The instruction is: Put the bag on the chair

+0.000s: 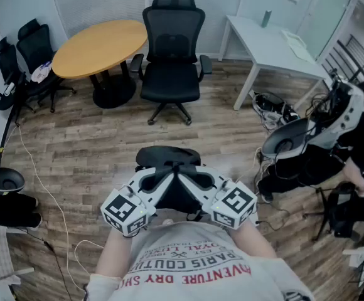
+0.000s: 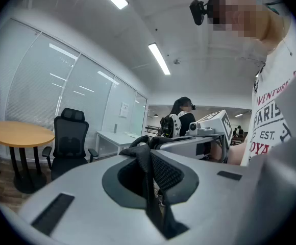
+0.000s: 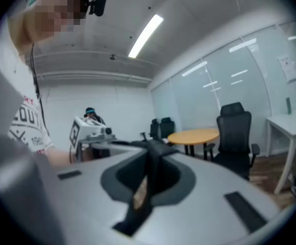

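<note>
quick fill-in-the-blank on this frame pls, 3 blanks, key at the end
1. The left tool and right tool are each shut on a strap of a black ___.
2. The bag is not yet on the office ___.
3. Left of the chair stands a round table; right of it stands a rectangular table coloured ___.

Missing words: bag; chair; white.

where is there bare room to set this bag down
The chair seat is bare, as is the round table beside it. The floor between bag and chair is open. Crowded at right: cables and another person.
</note>
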The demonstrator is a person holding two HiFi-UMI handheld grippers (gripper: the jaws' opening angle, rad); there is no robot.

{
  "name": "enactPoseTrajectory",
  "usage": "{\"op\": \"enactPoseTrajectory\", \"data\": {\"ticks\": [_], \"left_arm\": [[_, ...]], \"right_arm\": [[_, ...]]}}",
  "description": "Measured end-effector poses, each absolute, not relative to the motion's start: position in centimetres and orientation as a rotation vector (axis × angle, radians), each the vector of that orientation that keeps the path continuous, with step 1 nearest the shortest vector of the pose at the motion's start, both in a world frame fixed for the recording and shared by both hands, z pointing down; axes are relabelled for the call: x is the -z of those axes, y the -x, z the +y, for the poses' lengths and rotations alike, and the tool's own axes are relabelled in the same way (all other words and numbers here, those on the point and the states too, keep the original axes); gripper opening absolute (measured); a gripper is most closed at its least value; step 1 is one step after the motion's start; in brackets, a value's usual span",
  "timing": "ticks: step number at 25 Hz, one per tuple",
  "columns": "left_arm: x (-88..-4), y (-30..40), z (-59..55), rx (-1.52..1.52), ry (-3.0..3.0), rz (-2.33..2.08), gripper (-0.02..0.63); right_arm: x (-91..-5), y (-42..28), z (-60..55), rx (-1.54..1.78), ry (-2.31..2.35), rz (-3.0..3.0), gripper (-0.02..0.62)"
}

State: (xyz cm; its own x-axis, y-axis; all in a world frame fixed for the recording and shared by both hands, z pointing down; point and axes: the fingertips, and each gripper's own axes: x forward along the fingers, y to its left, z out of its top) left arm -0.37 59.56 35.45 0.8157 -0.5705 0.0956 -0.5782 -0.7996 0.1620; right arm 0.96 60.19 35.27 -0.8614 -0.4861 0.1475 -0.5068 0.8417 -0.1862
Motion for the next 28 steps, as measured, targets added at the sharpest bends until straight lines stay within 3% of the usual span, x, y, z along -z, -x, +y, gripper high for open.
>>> {"op": "enactPoseTrajectory", "data": {"ticks": [20, 28], "left_arm": [[-38.0, 3.5, 57.8, -0.123, -2.814, -0.763, 0.048], [-38.1, 4.6, 50.0, -0.144, -2.764, -0.84, 0.048]], "right_arm": [[-37.6, 2.4, 57.8, -0.453, -0.891, -2.871, 0.044], [-37.7, 3.5, 50.3, -0.504, -0.788, -2.883, 0.044]]}}
